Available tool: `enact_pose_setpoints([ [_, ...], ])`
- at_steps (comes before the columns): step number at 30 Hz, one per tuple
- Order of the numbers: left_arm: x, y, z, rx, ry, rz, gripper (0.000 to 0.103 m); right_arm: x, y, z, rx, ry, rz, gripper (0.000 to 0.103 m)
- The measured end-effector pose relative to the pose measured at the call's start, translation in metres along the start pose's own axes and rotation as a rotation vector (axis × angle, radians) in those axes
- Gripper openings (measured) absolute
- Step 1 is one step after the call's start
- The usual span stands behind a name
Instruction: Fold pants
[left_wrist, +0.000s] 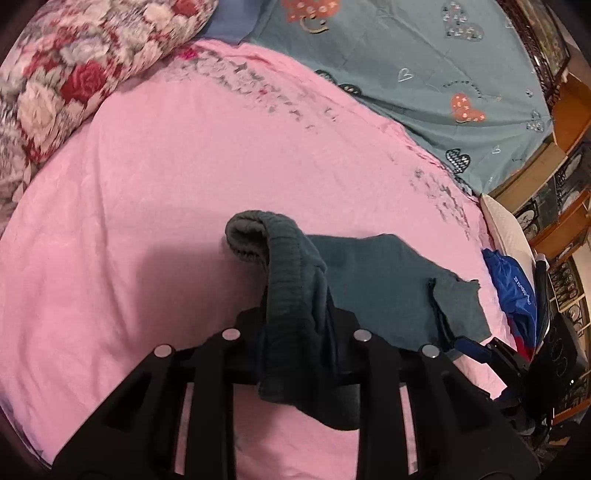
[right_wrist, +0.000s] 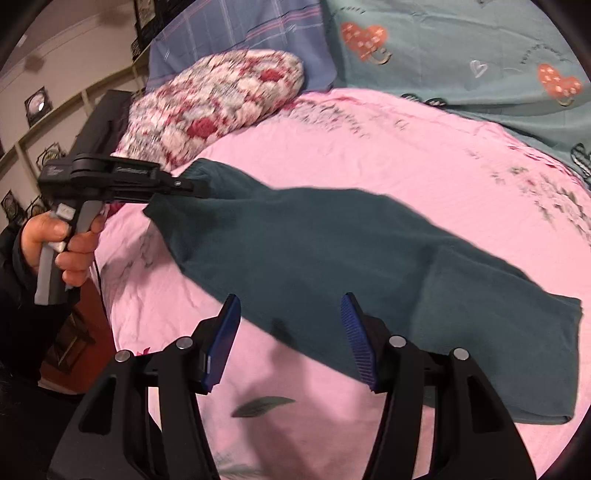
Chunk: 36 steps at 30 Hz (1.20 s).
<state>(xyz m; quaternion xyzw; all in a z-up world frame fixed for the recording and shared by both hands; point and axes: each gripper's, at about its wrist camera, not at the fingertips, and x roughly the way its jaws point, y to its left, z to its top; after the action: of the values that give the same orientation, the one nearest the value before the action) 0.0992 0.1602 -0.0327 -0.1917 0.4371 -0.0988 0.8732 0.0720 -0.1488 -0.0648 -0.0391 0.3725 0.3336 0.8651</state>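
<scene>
Dark teal pants lie across a pink bedsheet, one end lifted. My left gripper is shut on the ribbed waistband of the pants and holds it above the bed; it also shows in the right wrist view, held by a hand at the pants' left end. My right gripper is open and empty, its blue pads hovering just over the near edge of the pants. The far end of the pants rests on the sheet.
A floral pillow lies at the head of the bed. A teal heart-print cover lies beyond the pink sheet. A blue bag and a white pillow sit at the bed's right edge. Wooden shelves stand alongside.
</scene>
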Motion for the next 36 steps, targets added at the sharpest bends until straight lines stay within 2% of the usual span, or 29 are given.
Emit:
enact_pose_setpoints([
  [2, -0.008, -0.036, 0.004, 0.072, -0.021, -0.035, 0.024, -0.019, -0.018, -0.001, 0.055, -0.044, -0.015, 0.057],
  [5, -0.001, -0.099, 0.006, 0.181, -0.005, -0.101, 0.024, -0.058, -0.055, -0.009, 0.168, -0.128, -0.064, 0.057],
  [9, 0.033, -0.186, 0.001, 0.303, 0.042, -0.177, 0.024, -0.117, -0.111, -0.036, 0.314, -0.229, -0.162, 0.057],
  [13, 0.084, -0.282, -0.024, 0.432, 0.121, -0.271, 0.025, -0.153, -0.158, -0.068, 0.435, -0.244, -0.240, 0.057],
  [15, 0.119, -0.317, -0.046, 0.504, 0.207, -0.298, 0.044, -0.158, -0.180, -0.083, 0.499, -0.220, -0.243, 0.057],
  [16, 0.136, -0.328, -0.057, 0.533, 0.246, -0.306, 0.068, -0.159, -0.188, -0.090, 0.529, -0.207, -0.235, 0.058],
  [17, 0.149, -0.334, -0.064, 0.543, 0.269, -0.290, 0.077, -0.159, -0.196, -0.096, 0.555, -0.199, -0.220, 0.058],
  [19, 0.162, -0.326, -0.070, 0.498, 0.307, -0.262, 0.077, -0.157, -0.206, -0.102, 0.580, -0.170, -0.193, 0.058],
  [21, 0.152, -0.311, -0.063, 0.445, 0.288, -0.278, 0.077, -0.155, -0.209, -0.102, 0.567, -0.157, -0.170, 0.066],
  [24, 0.112, -0.285, -0.051, 0.390, 0.174, -0.254, 0.085, -0.146, -0.205, -0.093, 0.525, -0.131, -0.190, 0.067],
  [25, 0.097, -0.273, -0.049, 0.388, 0.130, -0.229, 0.089, -0.141, -0.204, -0.088, 0.505, -0.120, -0.196, 0.067],
  [27, 0.081, -0.253, -0.046, 0.374, 0.086, -0.175, 0.090, -0.130, -0.201, -0.077, 0.456, -0.092, -0.205, 0.067],
  [33, 0.080, -0.194, -0.052, 0.256, 0.111, -0.109, 0.090, -0.081, -0.212, -0.051, 0.392, 0.031, -0.242, 0.066],
  [35, 0.085, -0.183, -0.056, 0.238, 0.129, -0.102, 0.090, -0.066, -0.215, -0.047, 0.380, 0.089, -0.255, 0.053],
  [36, 0.086, -0.179, -0.058, 0.231, 0.136, -0.103, 0.090, -0.060, -0.214, -0.046, 0.371, 0.120, -0.239, 0.035],
])
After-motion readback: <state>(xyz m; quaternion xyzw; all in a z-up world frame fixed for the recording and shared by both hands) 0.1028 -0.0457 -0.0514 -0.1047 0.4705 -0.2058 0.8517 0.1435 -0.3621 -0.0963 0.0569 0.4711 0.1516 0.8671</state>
